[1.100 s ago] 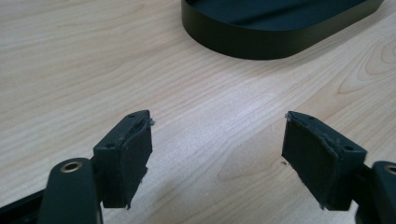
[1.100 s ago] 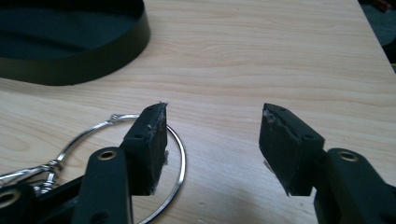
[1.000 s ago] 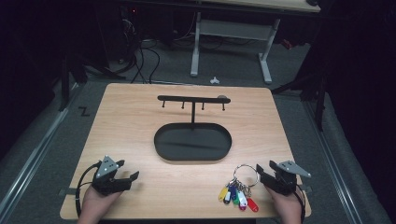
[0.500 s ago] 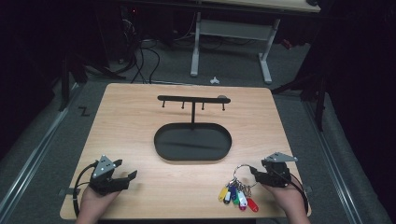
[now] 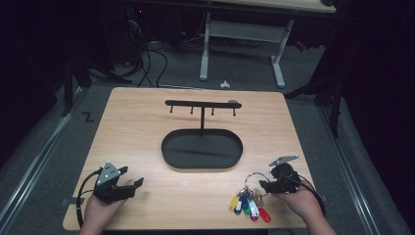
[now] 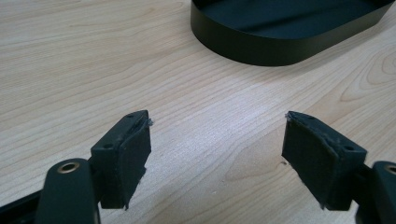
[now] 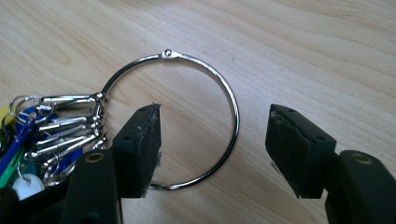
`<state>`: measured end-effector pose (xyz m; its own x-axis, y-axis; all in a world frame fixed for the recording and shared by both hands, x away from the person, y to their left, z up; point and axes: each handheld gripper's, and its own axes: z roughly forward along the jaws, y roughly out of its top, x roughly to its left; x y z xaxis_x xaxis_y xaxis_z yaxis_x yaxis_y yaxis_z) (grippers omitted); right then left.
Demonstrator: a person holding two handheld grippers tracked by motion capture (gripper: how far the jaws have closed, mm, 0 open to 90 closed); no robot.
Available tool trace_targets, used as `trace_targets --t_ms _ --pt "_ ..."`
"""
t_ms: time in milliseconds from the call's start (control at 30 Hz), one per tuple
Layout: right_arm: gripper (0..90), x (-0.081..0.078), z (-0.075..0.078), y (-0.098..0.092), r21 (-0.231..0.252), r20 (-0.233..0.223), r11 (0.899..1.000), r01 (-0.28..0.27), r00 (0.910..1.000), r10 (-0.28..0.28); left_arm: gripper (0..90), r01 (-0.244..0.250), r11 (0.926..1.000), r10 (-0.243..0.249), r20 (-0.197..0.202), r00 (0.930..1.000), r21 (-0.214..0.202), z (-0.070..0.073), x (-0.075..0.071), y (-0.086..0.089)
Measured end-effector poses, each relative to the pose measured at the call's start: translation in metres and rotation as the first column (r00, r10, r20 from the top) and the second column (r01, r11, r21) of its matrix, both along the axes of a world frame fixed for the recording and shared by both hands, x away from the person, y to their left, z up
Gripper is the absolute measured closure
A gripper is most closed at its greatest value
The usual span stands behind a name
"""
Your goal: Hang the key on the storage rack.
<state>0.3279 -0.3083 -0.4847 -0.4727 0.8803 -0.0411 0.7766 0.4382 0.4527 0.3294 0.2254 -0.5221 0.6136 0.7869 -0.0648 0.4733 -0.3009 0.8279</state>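
R gripper (image 5: 265, 186) sits at the near right of the table (image 5: 147, 122), jaws apart w/ nothing pinched; they've just been opening a bit further. In the right gripper view its gripper (image 7: 212, 140) straddles one side of the key ring (image 7: 196, 116): the wire arc passes between the two black pads, one pad inside the loop, the other outside, neither pressing on it as far as I can tell. Ring lies flat on the wood. Off its far side hangs a bunch of small clips w/ coloured tags (image 7: 18, 149), blue, green, yellow and white in that view; from the high view the tags (image 5: 247, 205) fan out toward the near edge, yellow, white, blue, green, red, and the ring (image 5: 255, 181) sits just beside the R jaws. No writing readable on the tags or anywhere else. R hand (image 5: 301, 200) comes in from the near edge, gripper aimed left across the table and low over it. L gripper (image 5: 129, 187) rests at the near left, well apart from the keys, jaws wide w/ bare wood between them; in the left gripper view its gripper (image 6: 217, 149) faces the black oval tray (image 6: 280, 46). L hand (image 5: 100, 208) holds it low, pointing right. Tray (image 5: 169, 152) is mid-table, w/ a black T-shaped hook rack (image 5: 203, 105) standing at its back.
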Motion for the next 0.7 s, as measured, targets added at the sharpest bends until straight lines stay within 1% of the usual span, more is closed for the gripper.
trace_targets --t_ms 33,100,133,200,233,267,300,333,400,467,500,567,600,700 --pt "36.4 0.001 0.000 0.001 -0.012 -0.014 1.000 -0.009 0.9999 0.009 24.1 0.002 1.0000 -0.002 0.000 1.0000 0.003 0.000 0.000 0.000" --pt "36.2 0.002 0.000 0.003 -0.054 -0.038 0.998 -0.036 0.9987 0.034 24.2 0.001 1.0000 -0.001 0.001 1.0000 0.001 0.000 0.000 0.000" --pt "36.2 0.002 0.000 0.003 -0.054 -0.038 0.998 -0.036 0.9987 0.034 24.2 0.000 1.0000 0.000 0.001 1.0000 -0.001 0.000 0.000 0.000" --pt "35.7 0.005 0.001 0.006 -0.075 -0.060 0.995 -0.061 0.9966 0.057 24.2 0.000 1.0000 0.000 0.006 1.0000 -0.002 0.000 0.000 0.000" --pt "35.4 0.008 0.004 0.008 -0.095 -0.080 0.992 -0.078 0.9943 0.071 24.2 -0.002 1.0000 0.002 0.004 1.0000 -0.004 0.000 0.000 0.000" --pt "35.4 0.008 0.004 0.008 -0.095 -0.080 0.992 -0.078 0.9943 0.071 24.2 -0.002 1.0000 0.002 0.004 1.0000 -0.004 0.000 0.000 0.000" --pt "35.0 0.012 0.007 0.010 -0.114 -0.093 0.989 -0.098 0.9919 0.087 24.2 0.003 1.0000 -0.003 0.001 1.0000 -0.002 0.000 0.001 0.000" --pt "35.0 0.012 0.007 0.010 -0.114 -0.093 0.989 -0.098 0.9919 0.087 24.2 0.003 1.0000 -0.003 0.001 1.0000 -0.002 0.000 0.001 0.000" --pt "35.1 0.018 0.010 0.012 -0.114 -0.117 0.988 -0.106 0.9889 0.092 24.3 0.005 1.0000 -0.005 0.002 1.0000 -0.009 0.001 0.000 -0.001" --pt "35.1 0.019 0.010 0.013 -0.113 -0.122 0.988 -0.110 0.9878 0.096 24.4 0.006 0.9999 -0.006 -0.001 1.0000 -0.013 0.001 0.000 0.000" --pt "34.5 0.023 0.011 0.014 -0.118 -0.146 0.985 -0.125 0.9835 0.107 24.7 0.010 0.9998 -0.010 -0.004 0.9999 -0.016 0.002 0.000 0.000" --pt "34.0 0.024 0.011 0.015 -0.117 -0.153 0.985 -0.128 0.9821 0.110 24.7 0.009 0.9998 -0.009 -0.001 1.0000 -0.017 0.002 0.000 0.001" --pt "33.2 0.028 0.011 0.017 -0.115 -0.174 0.984 -0.135 0.9780 0.114 24.8 0.009 0.9998 -0.009 -0.001 1.0000 -0.020 0.002 0.000 0.001" --pt "31.0 0.032 0.010 0.020 -0.116 -0.187 0.984 -0.135 0.9760 0.111 24.8 0.016 0.9997 -0.016 -0.002 0.9999 -0.019 0.002 -0.001 0.000"
